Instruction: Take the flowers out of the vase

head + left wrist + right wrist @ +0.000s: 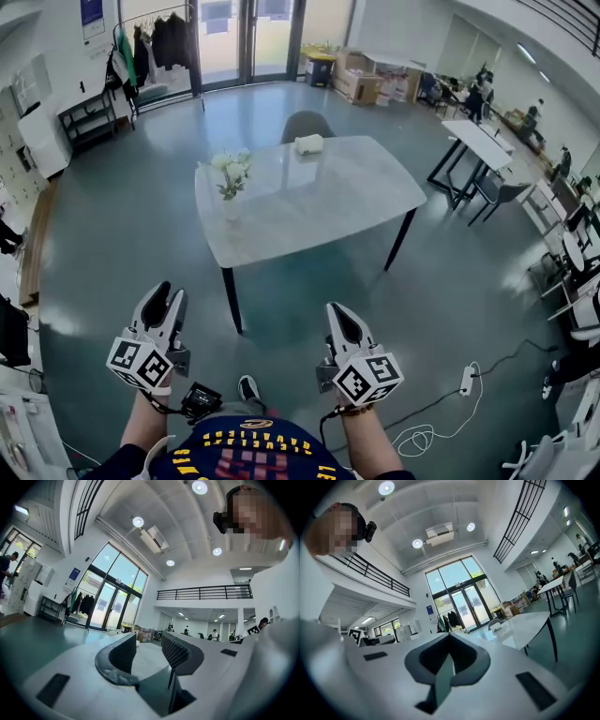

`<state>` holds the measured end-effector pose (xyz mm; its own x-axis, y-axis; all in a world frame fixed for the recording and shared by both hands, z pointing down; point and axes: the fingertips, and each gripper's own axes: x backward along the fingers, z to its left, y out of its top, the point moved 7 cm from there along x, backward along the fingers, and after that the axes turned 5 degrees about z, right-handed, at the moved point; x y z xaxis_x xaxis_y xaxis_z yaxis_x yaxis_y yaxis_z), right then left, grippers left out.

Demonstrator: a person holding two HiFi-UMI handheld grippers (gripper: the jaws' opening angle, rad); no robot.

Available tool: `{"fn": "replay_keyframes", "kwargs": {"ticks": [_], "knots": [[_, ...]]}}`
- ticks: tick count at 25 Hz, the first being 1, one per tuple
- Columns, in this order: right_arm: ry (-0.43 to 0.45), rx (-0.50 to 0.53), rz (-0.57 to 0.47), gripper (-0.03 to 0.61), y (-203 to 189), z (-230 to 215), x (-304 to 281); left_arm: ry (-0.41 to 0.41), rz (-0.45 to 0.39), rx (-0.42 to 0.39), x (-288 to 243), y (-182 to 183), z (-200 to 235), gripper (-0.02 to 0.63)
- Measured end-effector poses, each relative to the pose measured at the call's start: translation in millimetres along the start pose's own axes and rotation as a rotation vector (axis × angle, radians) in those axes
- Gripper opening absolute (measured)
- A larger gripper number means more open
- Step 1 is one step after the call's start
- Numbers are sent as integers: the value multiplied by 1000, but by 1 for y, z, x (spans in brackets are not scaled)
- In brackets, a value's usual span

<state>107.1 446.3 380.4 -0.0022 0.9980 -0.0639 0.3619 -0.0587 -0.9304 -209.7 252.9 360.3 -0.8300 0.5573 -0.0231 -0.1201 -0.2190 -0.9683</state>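
Note:
A small vase of white flowers stands near the left end of a white marble table, a few steps ahead of me in the head view. Both grippers are held low in front of my body, well short of the table. My left gripper points toward the table. In the left gripper view its jaws stand apart with nothing between them. My right gripper is shut and empty, and its fingertips meet in the right gripper view. The table shows off to the right there.
A white tissue box lies at the table's far edge, with a grey chair behind it. More tables and chairs stand at the right. A power strip with a white cable lies on the floor right of me. Cardboard boxes stand by the glass doors.

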Motion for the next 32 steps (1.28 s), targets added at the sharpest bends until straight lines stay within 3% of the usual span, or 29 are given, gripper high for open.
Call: {"fn": "replay_keyframes", "kwargs": {"ticks": [10,18,25,32], "knots": [[-30,-13,16,5,11,-8,-109,-22,11,36,-71,14,83,173],[-4,-24,82,5,3,-12,-174,26,27,68,-97,12,129,173],[73,-60,131,5,-8,-51,-244,103,34,75,-136,6,146,173],[197,-73,135,5,28,-97,-329,214,15,37,-197,34,151,173]]}}
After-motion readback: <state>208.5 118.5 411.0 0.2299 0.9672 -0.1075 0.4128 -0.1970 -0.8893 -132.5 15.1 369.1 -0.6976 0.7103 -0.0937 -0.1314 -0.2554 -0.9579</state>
